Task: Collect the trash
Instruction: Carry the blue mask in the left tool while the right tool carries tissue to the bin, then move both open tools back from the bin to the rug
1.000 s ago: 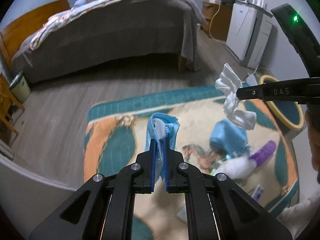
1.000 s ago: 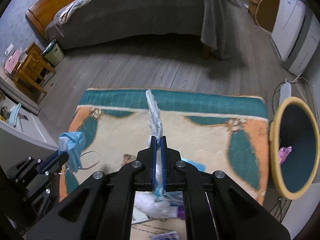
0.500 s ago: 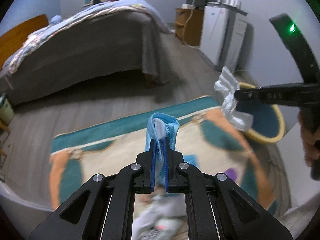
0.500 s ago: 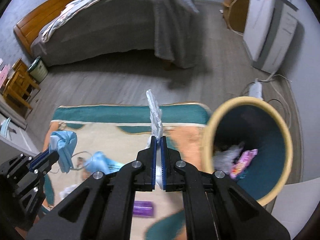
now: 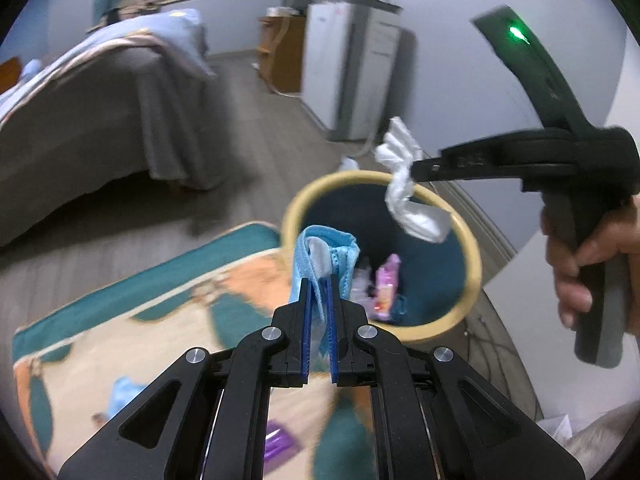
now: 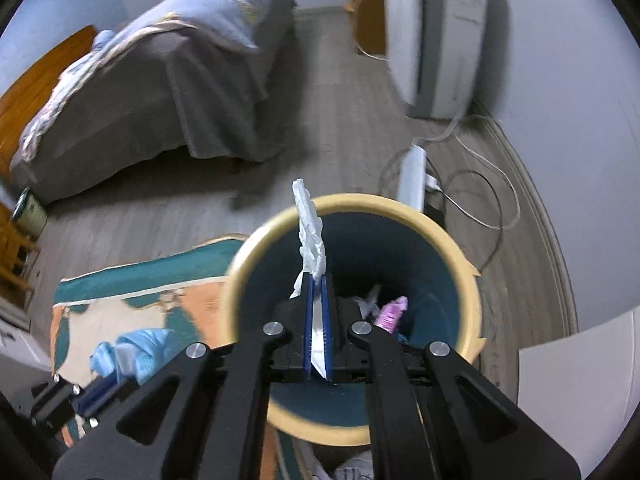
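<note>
Presently, left gripper (image 5: 319, 294) clamped on blue face mask (image 5: 320, 256); right gripper (image 6: 318, 292) clamped on crumpled white wrapper (image 6: 310, 236), above yellow-rimmed bin (image 6: 460, 256).

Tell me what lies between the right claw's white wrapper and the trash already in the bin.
Nothing: in the right wrist view the white wrapper hangs over the open bin, only air above the pink packet.
</note>
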Available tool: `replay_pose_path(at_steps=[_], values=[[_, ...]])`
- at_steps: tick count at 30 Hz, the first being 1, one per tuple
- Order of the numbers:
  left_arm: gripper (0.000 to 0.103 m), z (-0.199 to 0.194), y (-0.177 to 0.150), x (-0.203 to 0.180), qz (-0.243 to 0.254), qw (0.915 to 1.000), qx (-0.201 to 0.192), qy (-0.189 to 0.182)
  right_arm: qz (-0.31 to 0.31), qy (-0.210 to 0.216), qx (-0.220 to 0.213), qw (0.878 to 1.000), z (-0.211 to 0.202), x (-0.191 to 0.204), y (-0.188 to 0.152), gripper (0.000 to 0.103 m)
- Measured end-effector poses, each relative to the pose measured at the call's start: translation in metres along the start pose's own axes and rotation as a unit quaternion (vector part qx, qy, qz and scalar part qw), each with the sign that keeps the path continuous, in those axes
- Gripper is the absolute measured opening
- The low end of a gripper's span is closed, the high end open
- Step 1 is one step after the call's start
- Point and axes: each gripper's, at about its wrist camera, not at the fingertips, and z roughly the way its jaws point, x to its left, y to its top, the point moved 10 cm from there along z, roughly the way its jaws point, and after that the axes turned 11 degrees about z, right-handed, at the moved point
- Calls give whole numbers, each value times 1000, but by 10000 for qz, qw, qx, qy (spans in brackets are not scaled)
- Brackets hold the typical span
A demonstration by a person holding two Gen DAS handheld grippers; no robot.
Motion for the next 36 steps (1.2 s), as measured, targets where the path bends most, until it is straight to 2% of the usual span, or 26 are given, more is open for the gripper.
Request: replay_pose_path(at_steps=[3,6,8,11,12,13,15,16,18,21,26,36], values=[[8,20,13,-22,147,9997,88,-201,24,-194,103,9998,11,-17,-2,4],[8,34,21,-32,393,9989,127,-214,272,-227,257,9990,20,-33,-6,4],[15,45,26,-35,542,9981,219,-181,406,-203,274,9986,22,-38,-5,4],[39,45,24,-29,514,9984,211,-66,468,-186,221,9985,20,-38,-2,9],[52,43,24,-26,469,9988,159,-42,457,-207,196,9985,20,-38,-1,18],[61,41,24,-24,445,9989,126,-17,455,-224,181,9985,20,-38,0,23],[67,37,21,-16,350,9993,112,90,482,-215,176,9984,21,-38,1,44],[71,37,21,-11,290,9994,114,125,499,-186,185,9984,21,-37,1,47],[77,31,18,0,98,9998,77,156,488,-173,166,9985,22,-35,2,63],[88,14,10,25,-148,9991,27,407,336,-149,76,9993,18,-24,2,84],[91,-17,-1,60,-288,9964,-17,798,-12,-194,-84,9998,9,1,2,96],[94,-90,-43,135,-738,9863,-3,1476,-1042,-35,-377,9938,-12,83,-16,97]])
